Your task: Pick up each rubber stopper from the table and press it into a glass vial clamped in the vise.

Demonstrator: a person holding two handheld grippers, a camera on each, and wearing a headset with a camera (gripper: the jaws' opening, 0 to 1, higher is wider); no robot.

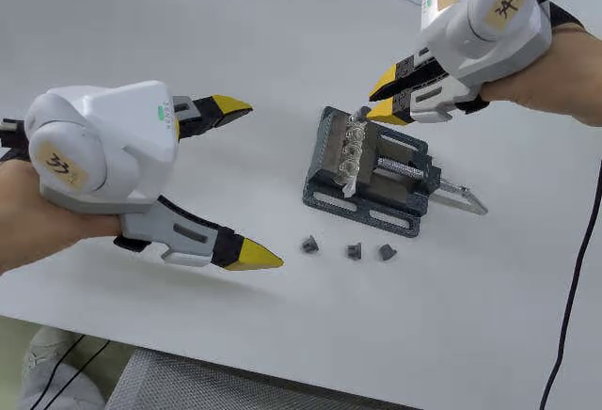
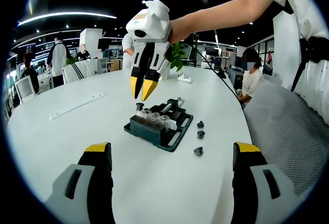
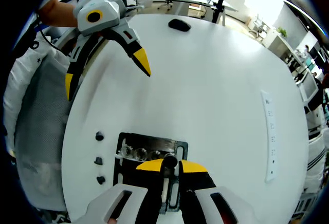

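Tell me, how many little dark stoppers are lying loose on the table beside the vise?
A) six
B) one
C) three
C: three stoppers lie in a short row on the white table, just in front of the vise, as both the head view and the left gripper view show.
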